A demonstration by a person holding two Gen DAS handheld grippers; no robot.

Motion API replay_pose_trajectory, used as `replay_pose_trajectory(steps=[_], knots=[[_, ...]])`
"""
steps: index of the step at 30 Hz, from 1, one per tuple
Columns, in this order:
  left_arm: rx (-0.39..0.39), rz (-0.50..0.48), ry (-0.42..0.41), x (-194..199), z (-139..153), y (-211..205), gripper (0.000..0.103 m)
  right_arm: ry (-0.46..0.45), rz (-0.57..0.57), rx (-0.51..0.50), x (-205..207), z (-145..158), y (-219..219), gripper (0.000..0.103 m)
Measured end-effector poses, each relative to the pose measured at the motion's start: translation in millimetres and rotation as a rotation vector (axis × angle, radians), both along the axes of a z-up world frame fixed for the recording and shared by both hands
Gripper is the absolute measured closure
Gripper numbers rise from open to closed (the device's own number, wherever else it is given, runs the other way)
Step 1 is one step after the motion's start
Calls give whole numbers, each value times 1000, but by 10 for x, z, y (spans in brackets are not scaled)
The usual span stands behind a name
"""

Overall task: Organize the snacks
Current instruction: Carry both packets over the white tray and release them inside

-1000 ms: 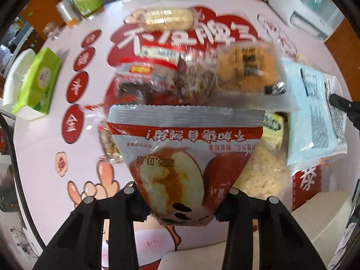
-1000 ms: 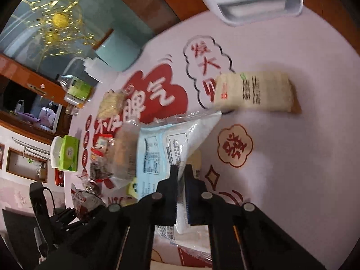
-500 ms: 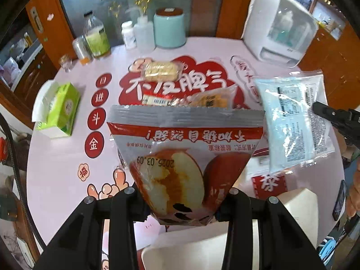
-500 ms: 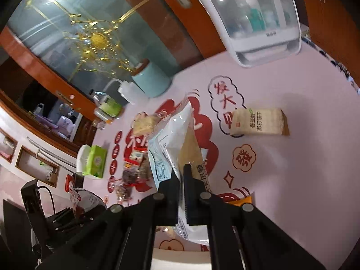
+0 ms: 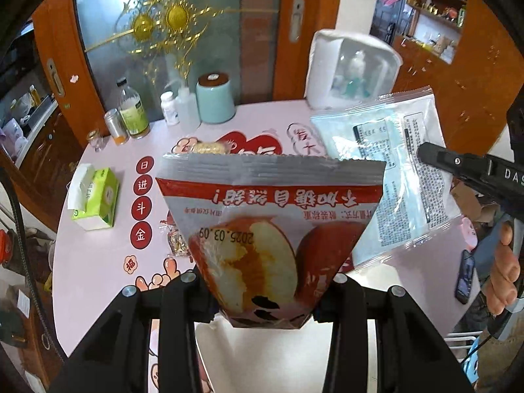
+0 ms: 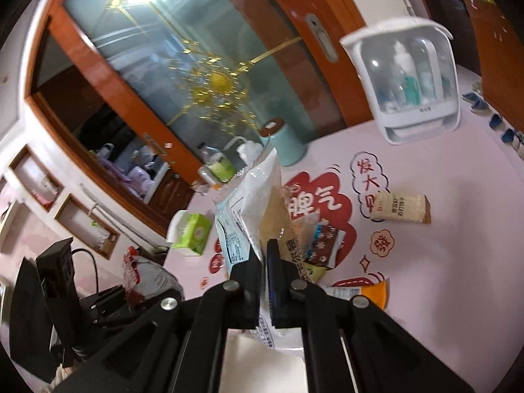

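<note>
Between the fingers of the left gripper [image 5: 265,298] a red and silver apple-snack bag [image 5: 271,229] is clamped by its bottom end and held above the table, its print upside down to the camera: a date, 2025.03.09, and a line of large white Chinese characters that I cannot make out for sure. Just beyond it to the right, the right gripper [image 6: 264,262] is closed tight on the edge of a pale blue-and-white bag [image 5: 383,177], whose back panel carries dense small print too fine to read; the letters "DAS" show on that gripper's body. A white container [image 5: 278,360] lies directly under the left gripper, and it looks the likely place for both bags, though nothing can be seen inside it. So two snacks are in hand and not yet put away. Farther out on the pink table [image 6: 442,262] several are left: a long cracker pack [image 6: 401,208] with Chinese lettering, a dark wrapped snack [image 6: 324,242], an orange packet [image 6: 370,294] and a small yellowish pack [image 5: 209,148]. A green tissue box [image 5: 98,198] sits at the left, and the tablecloth bears red Chinese good-luck characters.
</note>
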State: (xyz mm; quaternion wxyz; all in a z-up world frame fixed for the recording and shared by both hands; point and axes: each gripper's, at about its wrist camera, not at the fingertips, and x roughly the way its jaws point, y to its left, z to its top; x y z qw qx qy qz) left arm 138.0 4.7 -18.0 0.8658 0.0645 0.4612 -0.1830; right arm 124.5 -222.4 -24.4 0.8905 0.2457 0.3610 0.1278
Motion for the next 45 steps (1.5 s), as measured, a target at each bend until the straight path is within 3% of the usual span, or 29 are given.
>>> replay_pose_trajectory(steps=[6,10,16,25,27,28,29,30,31,32,35,45], knots=[[-32,-29,-18,-412,185,-12,64,-32,68,-11,-406,154,97,100],[-21,-23,-13,-720,133,-19,64,-31,113,-64,-704,118,273,100],[81,12,53,-1046,-322,-37,64,45,152,-275,-1052,-225,636,99],[133,57,208,-1257,-985,10,62,229,274,-319,-1250,-950,871,96],[142,54,231,-1274,-1079,-5,55,240,269,-351,-1255,-1015,890,93],[138,56,239,-1267,-1100,1,32,225,250,-382,-1284,-1028,892,89],[131,64,243,-1261,-1112,16,12,210,231,-410,-1295,-1022,887,75],[120,79,232,-1277,-1099,34,9,198,206,-440,-1307,-1005,878,66],[112,88,227,-1279,-1079,46,8,184,181,-462,-1327,-973,863,53],[100,93,230,-1286,-1072,62,8,170,170,-464,-1337,-945,844,49],[86,111,248,-1245,-1078,101,8,135,159,-452,-1353,-867,820,48],[79,123,243,-1223,-1029,142,8,150,176,-457,-1341,-889,917,48]])
